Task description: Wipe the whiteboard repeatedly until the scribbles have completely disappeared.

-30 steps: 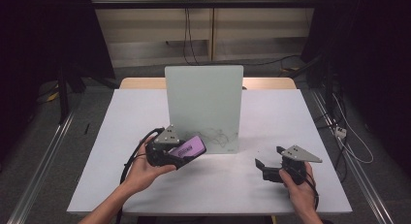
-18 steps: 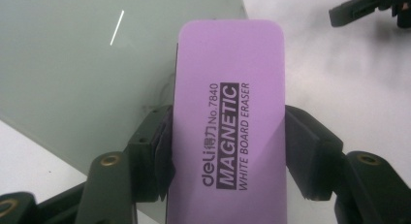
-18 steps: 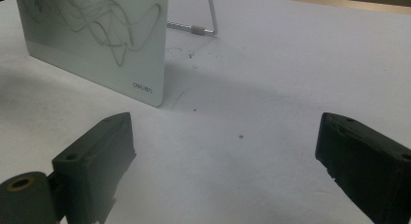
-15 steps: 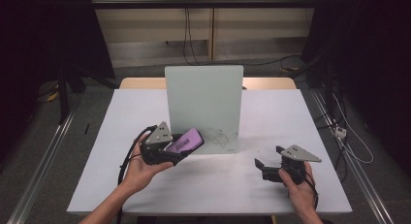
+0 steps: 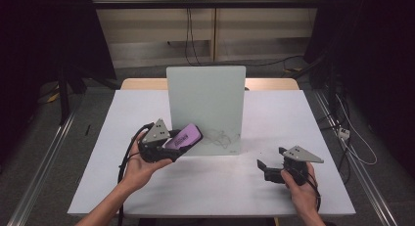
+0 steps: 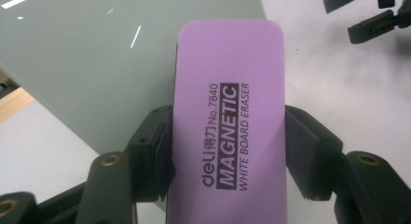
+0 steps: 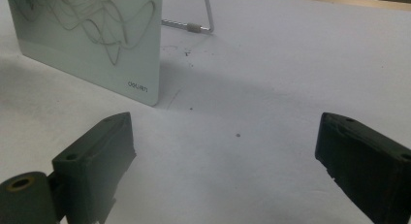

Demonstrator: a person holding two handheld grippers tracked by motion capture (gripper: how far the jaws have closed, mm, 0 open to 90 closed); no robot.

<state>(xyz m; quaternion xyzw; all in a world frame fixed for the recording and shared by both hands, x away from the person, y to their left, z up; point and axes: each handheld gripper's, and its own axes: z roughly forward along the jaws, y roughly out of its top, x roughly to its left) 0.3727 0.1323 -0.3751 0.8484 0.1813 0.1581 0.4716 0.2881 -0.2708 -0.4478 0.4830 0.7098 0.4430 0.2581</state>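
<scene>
A pale green glass whiteboard (image 5: 206,106) stands upright mid-table, with grey scribbles (image 5: 222,137) low on its face. My left gripper (image 5: 182,144) is shut on a purple magnetic whiteboard eraser (image 5: 183,136), held just in front of the board's lower left. In the left gripper view the eraser (image 6: 229,122) sits clamped between both jaws, its far end near the board (image 6: 97,64). My right gripper (image 5: 263,168) stands open on the table at the right, nothing between its jaws. Its view shows the board's scribbled corner (image 7: 92,40) ahead and to the left.
The white table (image 5: 98,162) ends close to my hands at the front. A metal wire stand (image 7: 198,20) props the board from behind. Cables (image 5: 352,143) trail on the floor at the right. My open right gripper (image 6: 373,15) appears far off in the left gripper view.
My left gripper has carried the eraser up and slightly right, closer to the board's lower left face. The right gripper has stayed put.
</scene>
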